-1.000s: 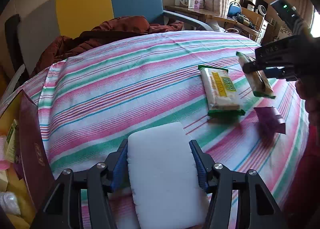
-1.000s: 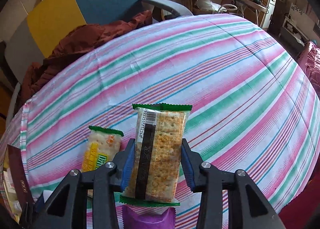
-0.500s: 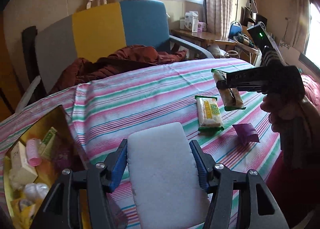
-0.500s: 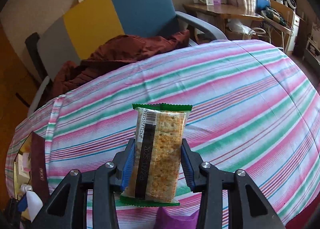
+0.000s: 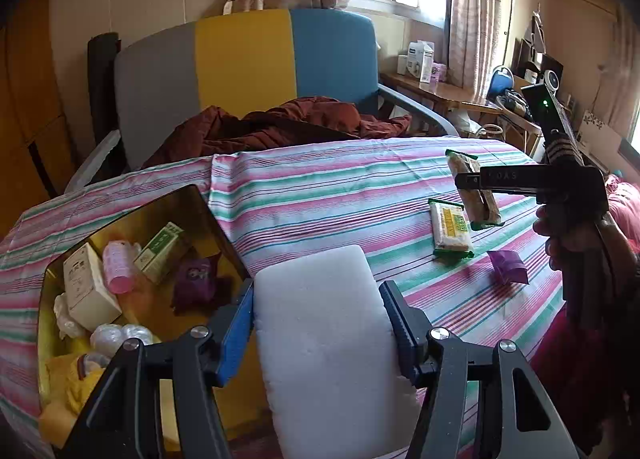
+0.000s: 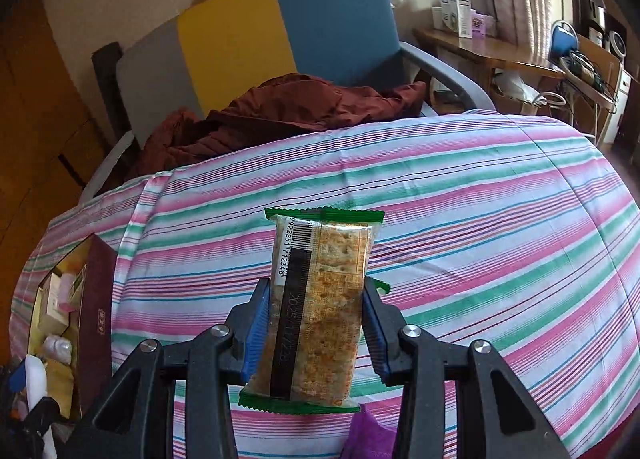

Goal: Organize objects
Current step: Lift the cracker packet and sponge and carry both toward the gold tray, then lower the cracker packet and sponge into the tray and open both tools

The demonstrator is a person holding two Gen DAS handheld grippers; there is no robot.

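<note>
My left gripper is shut on a white foam block, held above the striped table beside the open maroon box. My right gripper is shut on a green-edged cracker packet and holds it up over the table; it also shows in the left wrist view. A second cracker packet and a purple wrapper lie on the cloth at the right.
The box holds small cartons, a pink bottle, a purple wrapper and other bits. A maroon jacket lies on the grey, yellow and blue chair behind the table. A cluttered desk stands far right.
Both grippers have lifted and drawn back from the table, keeping their loads. The open box has come into the left wrist view at the left.
</note>
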